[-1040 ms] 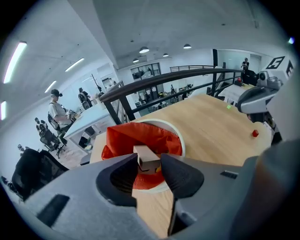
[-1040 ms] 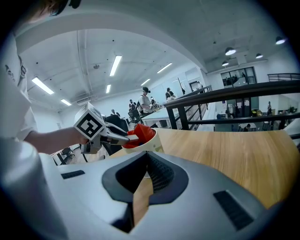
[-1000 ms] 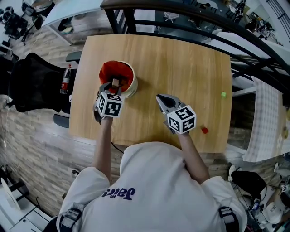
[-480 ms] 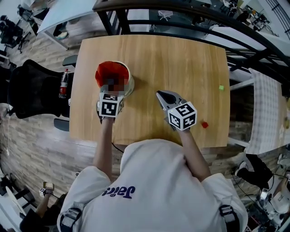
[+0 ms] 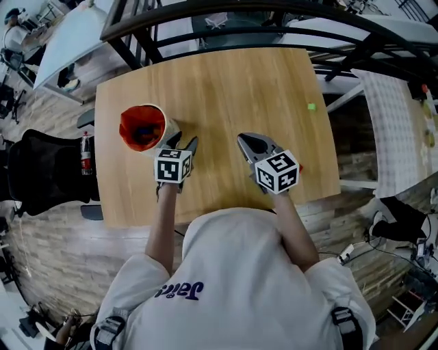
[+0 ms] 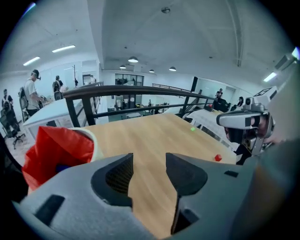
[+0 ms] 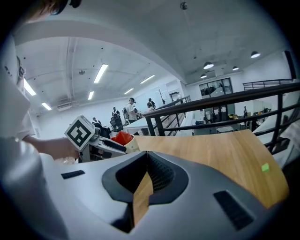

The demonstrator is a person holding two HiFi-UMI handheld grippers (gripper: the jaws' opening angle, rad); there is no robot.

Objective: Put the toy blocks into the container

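The container [image 5: 142, 128], a pale tub with a red liner, stands at the left of the wooden table [image 5: 233, 82]. My left gripper [image 5: 183, 142] hovers just right of it and nearer me, open with nothing between its jaws. In the left gripper view the container [image 6: 58, 147] sits left of the open jaws [image 6: 149, 161]. My right gripper [image 5: 244, 141] is shut and empty over mid-table. A green block [image 5: 311, 106] lies far right, and a red block [image 5: 300, 168] peeks out beside the right gripper's cube. The red block [image 6: 217, 158] and green block [image 7: 265, 167] also show in the gripper views.
A black railing [image 5: 274, 14] runs along the table's far edge. A black chair [image 5: 48, 167] and a bottle [image 5: 85, 154] stand left of the table. The table's right edge is close to the blocks. People stand far off in the room.
My left gripper held a brown block over the container a second ago; now its jaws are open and empty, drawn back to the container's right. The right gripper has barely moved.
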